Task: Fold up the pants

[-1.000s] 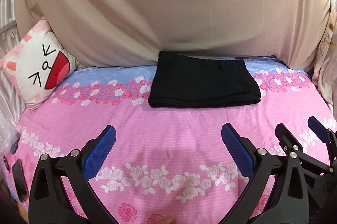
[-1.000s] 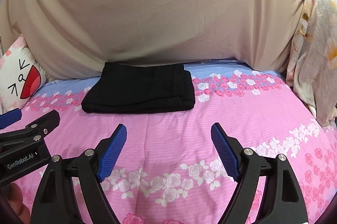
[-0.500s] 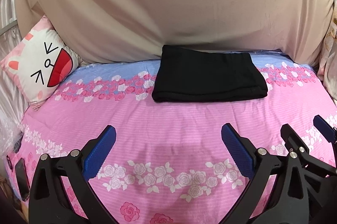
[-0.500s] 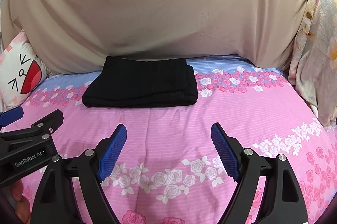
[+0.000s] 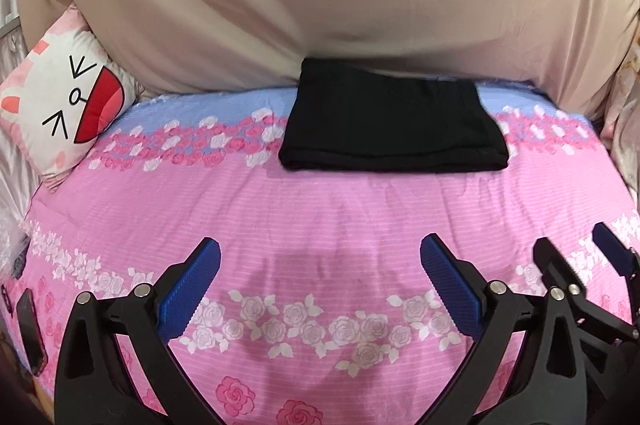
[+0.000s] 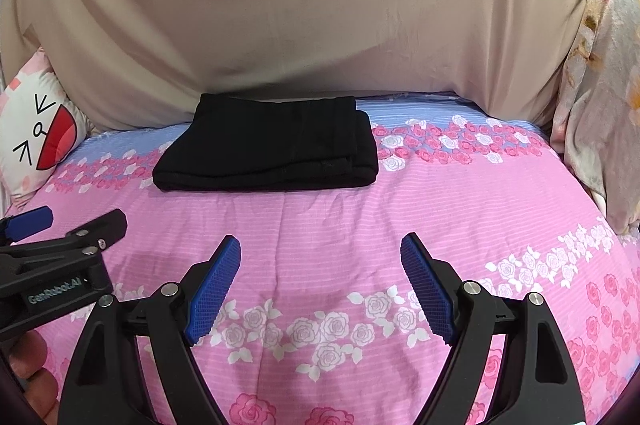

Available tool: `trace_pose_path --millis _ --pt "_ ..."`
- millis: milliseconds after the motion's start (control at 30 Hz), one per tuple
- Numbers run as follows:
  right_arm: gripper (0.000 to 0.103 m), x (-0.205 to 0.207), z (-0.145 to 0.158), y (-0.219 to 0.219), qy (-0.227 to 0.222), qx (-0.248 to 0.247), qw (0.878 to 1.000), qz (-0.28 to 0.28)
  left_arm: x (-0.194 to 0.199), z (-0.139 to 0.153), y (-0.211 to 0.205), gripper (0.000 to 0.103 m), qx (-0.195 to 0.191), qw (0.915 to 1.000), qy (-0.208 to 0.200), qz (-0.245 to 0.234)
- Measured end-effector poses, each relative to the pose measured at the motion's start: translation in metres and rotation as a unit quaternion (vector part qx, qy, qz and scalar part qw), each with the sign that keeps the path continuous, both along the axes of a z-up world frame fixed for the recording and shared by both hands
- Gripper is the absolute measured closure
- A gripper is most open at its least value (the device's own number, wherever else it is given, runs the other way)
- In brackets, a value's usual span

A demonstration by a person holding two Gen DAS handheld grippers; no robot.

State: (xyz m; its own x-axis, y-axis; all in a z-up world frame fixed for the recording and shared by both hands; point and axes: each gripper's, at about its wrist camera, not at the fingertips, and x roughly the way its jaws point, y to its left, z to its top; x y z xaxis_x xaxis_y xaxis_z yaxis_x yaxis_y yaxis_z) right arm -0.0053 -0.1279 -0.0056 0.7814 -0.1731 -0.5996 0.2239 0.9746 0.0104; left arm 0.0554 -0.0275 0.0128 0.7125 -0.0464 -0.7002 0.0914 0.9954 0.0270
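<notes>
Black fabric pants (image 5: 394, 129), already folded into a thick flat rectangle, lie on the far part of a bed covered by a pink sheet printed with roses and a pale blue band (image 5: 320, 217). Their far edge sits against a large beige cloth-covered cushion (image 5: 320, 5) that rises behind the bed. To the left, a white pillow with a cartoon cat face and open red mouth (image 5: 60, 105) leans at the bed's corner. At the right edge of the right view hangs a pale floral fabric (image 6: 600, 125). At the near left edge of the left view lies a dark phone-like object (image 5: 30, 329).

Both tools hover near the viewer, well apart from the pants. The left tool (image 5: 320, 285) has its blue pads spread wide and holds nothing; the right tool (image 6: 320, 281) is likewise spread and empty.

Judged risk: the fold looks finished, so any new grab could pull the layers apart or drag the bundle. The two tools sit close together and could knock each other.

The left tool's body reads "GenRobot.AI".
</notes>
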Motion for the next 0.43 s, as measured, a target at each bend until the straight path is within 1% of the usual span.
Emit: trace_pose_path --millis 133,267,433 --pt "0.023 -0.001 -0.002 0.001 0.004 -0.001 1.0 0.002 0.002 -0.007 -0.002 0.005 0.012 0.9999 0.01 -0.004" --pt "0.023 -0.002 -0.006 0.001 0.01 -0.003 1.0 0.003 -0.001 -0.01 -0.005 0.005 0.029 0.9996 0.005 -0.003" --pt "0.023 -0.002 -0.01 -0.003 0.016 0.0 1.0 -0.002 -0.003 -0.014 -0.006 0.005 0.025 0.9995 0.014 -0.014"
